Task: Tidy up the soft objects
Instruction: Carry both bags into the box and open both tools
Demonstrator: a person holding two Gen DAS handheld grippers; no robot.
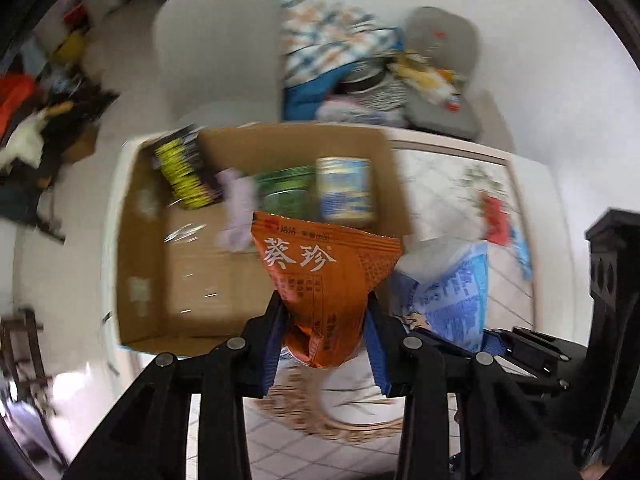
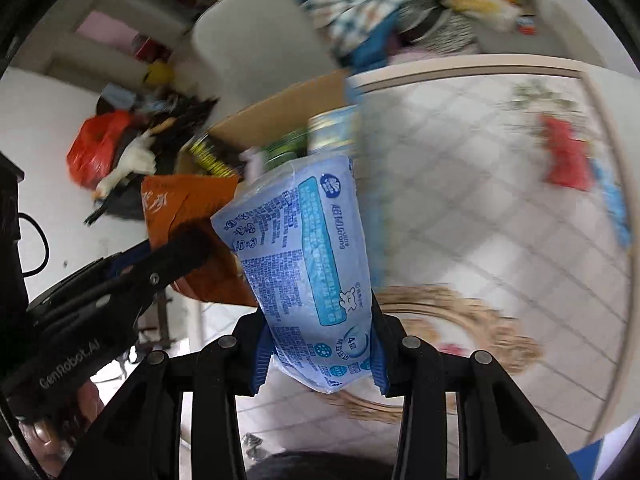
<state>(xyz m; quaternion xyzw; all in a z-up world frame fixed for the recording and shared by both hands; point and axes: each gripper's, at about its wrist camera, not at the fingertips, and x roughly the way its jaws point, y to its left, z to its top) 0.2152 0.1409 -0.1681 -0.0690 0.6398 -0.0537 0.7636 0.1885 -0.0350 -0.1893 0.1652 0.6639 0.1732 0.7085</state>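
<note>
Mid-carry right now, looks like the drop-off step. Left hand-held gripper (image 1: 323, 334) clamped on the lower end of an orange snack bag (image 1: 326, 280), held up just over the near edge of the open cardboard box (image 1: 160, 248). Right hand-held gripper (image 2: 320, 350) squeezed shut on a blue tissue pack (image 2: 308, 264), hanging beside the box above the patterned tabletop (image 2: 500, 200).

Next up, probably: ease the orange bag over the bare left part of the box floor and let go, clear of the can (image 1: 346, 192) and green packet (image 1: 286, 194) at the back.

Pretty blurry everywhere. Can't read the box contents properly, and can't tell what the red thing (image 1: 496, 220) on the tabletop is.
</note>
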